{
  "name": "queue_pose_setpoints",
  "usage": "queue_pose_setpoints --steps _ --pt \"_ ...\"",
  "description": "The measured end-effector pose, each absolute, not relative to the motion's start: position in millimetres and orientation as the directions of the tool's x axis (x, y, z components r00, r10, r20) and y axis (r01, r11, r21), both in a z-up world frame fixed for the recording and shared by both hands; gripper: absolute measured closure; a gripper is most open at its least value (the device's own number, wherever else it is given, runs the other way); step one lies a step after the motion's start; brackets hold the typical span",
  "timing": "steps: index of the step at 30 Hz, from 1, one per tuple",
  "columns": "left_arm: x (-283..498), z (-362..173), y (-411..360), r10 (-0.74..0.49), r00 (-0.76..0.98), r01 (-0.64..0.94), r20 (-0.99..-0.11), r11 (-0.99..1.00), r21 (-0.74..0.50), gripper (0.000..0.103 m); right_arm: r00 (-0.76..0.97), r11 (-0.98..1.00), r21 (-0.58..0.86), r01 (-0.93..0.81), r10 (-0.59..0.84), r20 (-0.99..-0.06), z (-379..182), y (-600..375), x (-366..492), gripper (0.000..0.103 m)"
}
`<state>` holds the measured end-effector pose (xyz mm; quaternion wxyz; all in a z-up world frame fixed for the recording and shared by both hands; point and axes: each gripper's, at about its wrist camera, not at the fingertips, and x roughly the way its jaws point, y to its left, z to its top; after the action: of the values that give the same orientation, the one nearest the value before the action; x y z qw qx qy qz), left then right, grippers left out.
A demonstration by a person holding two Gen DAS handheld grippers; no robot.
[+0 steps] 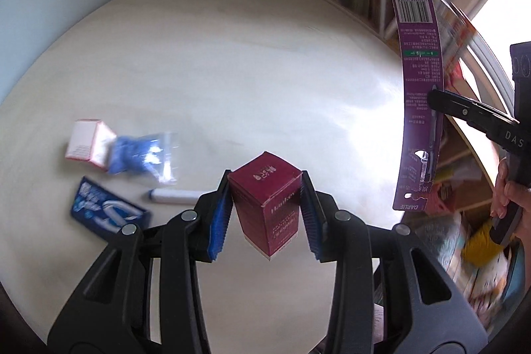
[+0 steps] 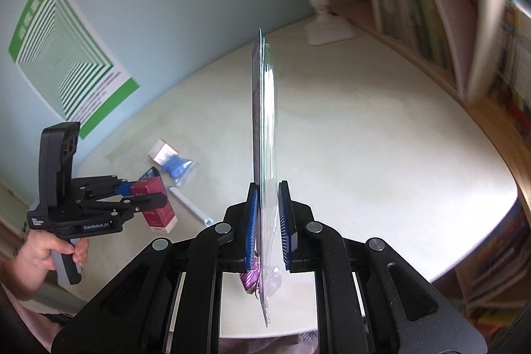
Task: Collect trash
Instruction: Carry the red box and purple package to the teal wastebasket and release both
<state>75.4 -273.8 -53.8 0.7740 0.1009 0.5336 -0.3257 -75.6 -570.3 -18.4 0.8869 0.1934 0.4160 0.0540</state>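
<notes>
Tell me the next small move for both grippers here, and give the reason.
Probably carry both loads off the table to wherever trash goes; no bin shows here. The left gripper is shut on the maroon box and the right gripper on the purple blister pack, both lifted clear.

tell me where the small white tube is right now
The small white tube lies on the pale round table, at lower left in the left wrist view, between the blue flat packet and the clear bag of blue pieces.

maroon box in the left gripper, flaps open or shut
Shut: the maroon box shows its top face flat and closed between the left gripper pads.
</notes>
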Motion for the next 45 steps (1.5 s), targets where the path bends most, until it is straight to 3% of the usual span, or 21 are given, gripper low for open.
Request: queue_pose_setpoints --steps 20,32,45 --pt "-45 -80 -443 -0.416 -0.050 0.909 -0.908 0.357 -0.214 0.067 0.649 0.772 0.408 0.488 -0.009 -0.761 -55 -641 -288 0.090" --pt "-158 -106 -500 -0.340 -0.141 0.964 -0.930 0.169 -0.207 0.067 0.642 0.650 0.454 0.610 -0.070 -0.763 -83 -648 -397 0.090" --pt "-217 -153 -531 -0.254 -0.199 0.968 -0.946 0.097 -0.230 0.067 0.627 0.527 0.503 0.685 -0.076 -0.775 -140 -658 -467 0.090"
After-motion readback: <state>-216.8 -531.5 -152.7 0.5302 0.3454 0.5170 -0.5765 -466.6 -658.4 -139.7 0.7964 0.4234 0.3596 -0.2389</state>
